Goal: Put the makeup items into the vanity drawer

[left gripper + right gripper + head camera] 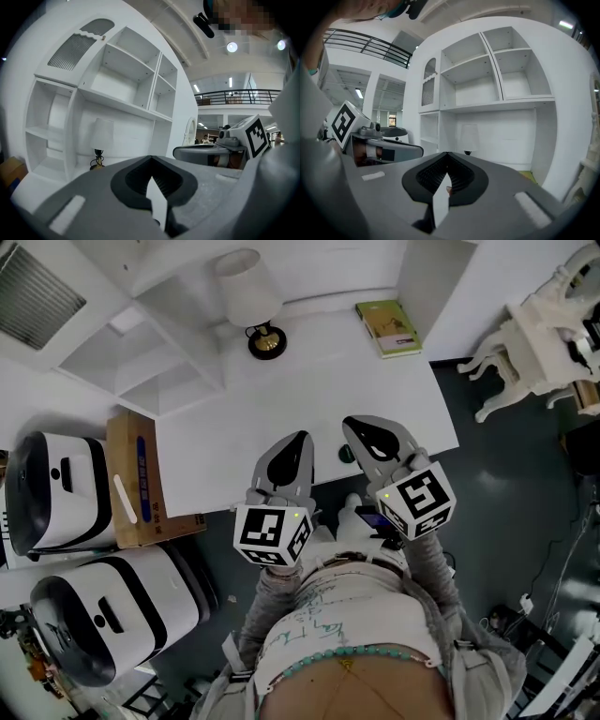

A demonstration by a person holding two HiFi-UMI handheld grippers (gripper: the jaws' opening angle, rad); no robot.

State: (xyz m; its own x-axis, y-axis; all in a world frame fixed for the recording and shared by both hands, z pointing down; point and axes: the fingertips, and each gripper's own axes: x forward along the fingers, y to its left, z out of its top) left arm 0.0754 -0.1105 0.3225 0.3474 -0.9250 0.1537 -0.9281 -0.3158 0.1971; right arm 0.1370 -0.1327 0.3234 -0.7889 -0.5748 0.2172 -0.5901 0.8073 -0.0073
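Observation:
Both grippers hover side by side over the front edge of the white vanity desk [281, 399], close to the person's body. My left gripper [298, 438] has its jaws together with nothing between them; in the left gripper view its tip [151, 159] points at the shelf unit. The right gripper [352, 424] is likewise shut and empty, its tip [446, 154] aimed at the lamp. A small dark round thing [346, 454] sits at the desk edge beside the right gripper; what it is cannot be told. No makeup item or drawer shows clearly.
A white-shaded lamp [248, 292] and a green book [389, 327] stand at the back of the desk. White open shelves [141, 362] rise at the left. A cardboard box [136, 479] and two white machines [56, 493] lie left; a white chair [534, 352] stands right.

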